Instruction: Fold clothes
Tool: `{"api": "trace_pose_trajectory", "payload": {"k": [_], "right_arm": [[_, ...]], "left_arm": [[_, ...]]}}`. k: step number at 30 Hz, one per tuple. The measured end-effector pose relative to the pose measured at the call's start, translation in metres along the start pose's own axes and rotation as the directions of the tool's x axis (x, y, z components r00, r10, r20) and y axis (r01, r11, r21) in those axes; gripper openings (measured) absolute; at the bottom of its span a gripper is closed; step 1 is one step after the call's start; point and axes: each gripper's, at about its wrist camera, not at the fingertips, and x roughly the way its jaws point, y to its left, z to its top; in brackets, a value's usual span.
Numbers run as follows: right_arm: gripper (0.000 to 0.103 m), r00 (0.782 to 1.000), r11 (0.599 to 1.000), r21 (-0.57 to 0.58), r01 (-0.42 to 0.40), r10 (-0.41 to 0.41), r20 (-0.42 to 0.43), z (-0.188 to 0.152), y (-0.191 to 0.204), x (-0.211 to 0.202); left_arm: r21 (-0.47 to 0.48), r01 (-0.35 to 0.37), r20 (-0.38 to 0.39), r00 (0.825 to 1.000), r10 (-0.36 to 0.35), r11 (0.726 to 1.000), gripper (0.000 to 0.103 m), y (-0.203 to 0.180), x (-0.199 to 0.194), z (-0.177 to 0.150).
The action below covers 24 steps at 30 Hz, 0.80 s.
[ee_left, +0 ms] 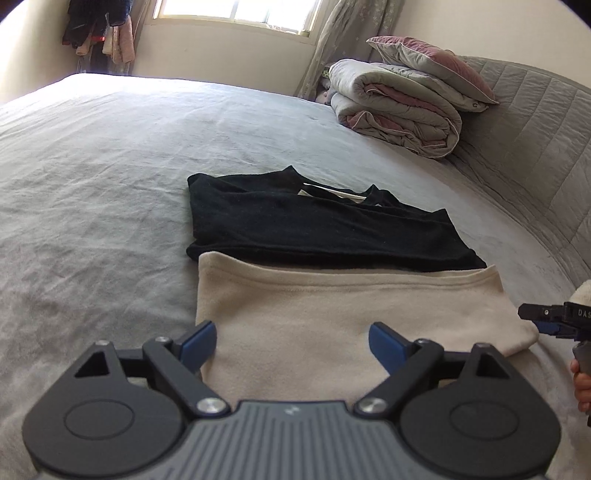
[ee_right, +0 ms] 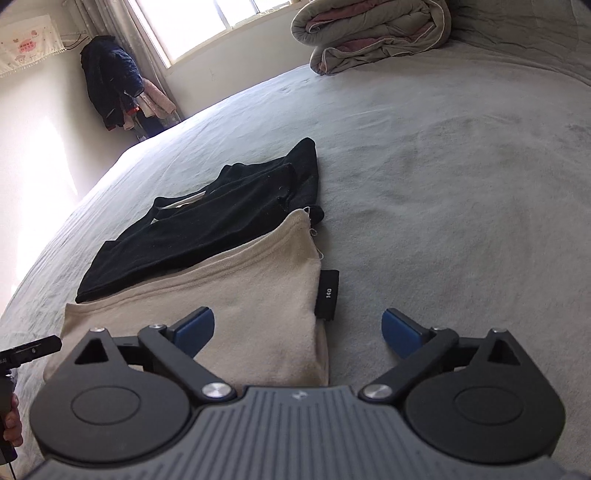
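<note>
Already folded flat on the bed (ee_left: 110,147), the cream garment (ee_left: 332,314) lies crosswise just ahead of both wide-open, empty claws, left claw (ee_left: 291,341) over its near edge, right claw (ee_right: 297,332) astride its right end.

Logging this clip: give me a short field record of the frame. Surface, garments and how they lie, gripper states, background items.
surface: bed with grey cover
garments: cream garment folded flat, nearest the grippers; black garment folded, lying just beyond it, edges meeting
label: black tag sticking out at the cream garment's right edge
left gripper: open, over the cream garment, holding nothing
right gripper: open, over the cream garment's right edge, holding nothing
background: folded quilt with pillow on top, window, hanging clothes
</note>
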Motion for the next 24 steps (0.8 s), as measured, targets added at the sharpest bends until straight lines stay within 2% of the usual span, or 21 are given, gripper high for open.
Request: {"api": "trace_pose_trajectory", "payload": {"k": [2, 4, 7, 11, 13, 14, 16, 18, 21, 24], "right_arm": [[0.099, 0.999, 0.998, 0.052, -0.038, 0.04, -0.028, 0.0, -0.006, -0.008], [0.099, 0.995, 0.991, 0.114, -0.07, 0.078, -0.058, -0.001, -0.012, -0.014], [0.099, 0.988, 0.969, 0.224, -0.106, 0.128, -0.083, -0.003, -0.021, -0.019], [0.1, 0.974, 0.918, 0.368, -0.146, 0.198, -0.108, -0.005, -0.034, -0.026], [0.1, 0.966, 0.887, 0.434, -0.161, 0.232, -0.114, -0.006, -0.04, -0.029], [0.1, 0.964, 0.878, 0.448, -0.166, 0.24, -0.112, -0.007, -0.041, -0.029], [0.101, 0.962, 0.866, 0.468, -0.173, 0.25, -0.107, -0.008, -0.041, -0.028], [0.101, 0.962, 0.862, 0.475, -0.178, 0.253, -0.099, -0.008, -0.039, -0.026], [0.1, 0.966, 0.864, 0.47, -0.18, 0.246, -0.082, -0.008, -0.035, -0.022], [0.099, 0.97, 0.87, 0.459, -0.181, 0.235, -0.061, -0.007, -0.03, -0.018]], "left_arm": [[-0.089, 0.03, -0.016, 0.999, -0.031, 0.996, 0.091, 0.011, -0.006, 0.001], [-0.199, 0.049, -0.048, 0.997, -0.06, 0.979, 0.091, 0.025, -0.01, 0.0], [-0.356, 0.069, -0.089, 0.99, -0.107, 0.932, 0.091, 0.042, -0.014, -0.006], [-0.492, 0.117, -0.113, 0.974, -0.197, 0.862, 0.091, 0.054, -0.016, -0.014], [-0.545, 0.153, -0.119, 0.959, -0.256, 0.825, 0.091, 0.058, -0.014, -0.017], [-0.582, 0.17, -0.121, 0.949, -0.292, 0.795, 0.091, 0.06, -0.01, -0.021], [-0.667, 0.204, -0.118, 0.921, -0.371, 0.717, 0.089, 0.064, 0.002, -0.03], [-0.709, 0.213, -0.1, 0.914, -0.394, 0.672, 0.089, 0.065, 0.01, -0.035], [-0.724, 0.223, -0.06, 0.922, -0.381, 0.653, 0.089, 0.06, 0.017, -0.035], [-0.716, 0.221, -0.024, 0.94, -0.339, 0.662, 0.089, 0.052, 0.021, -0.035]]}}
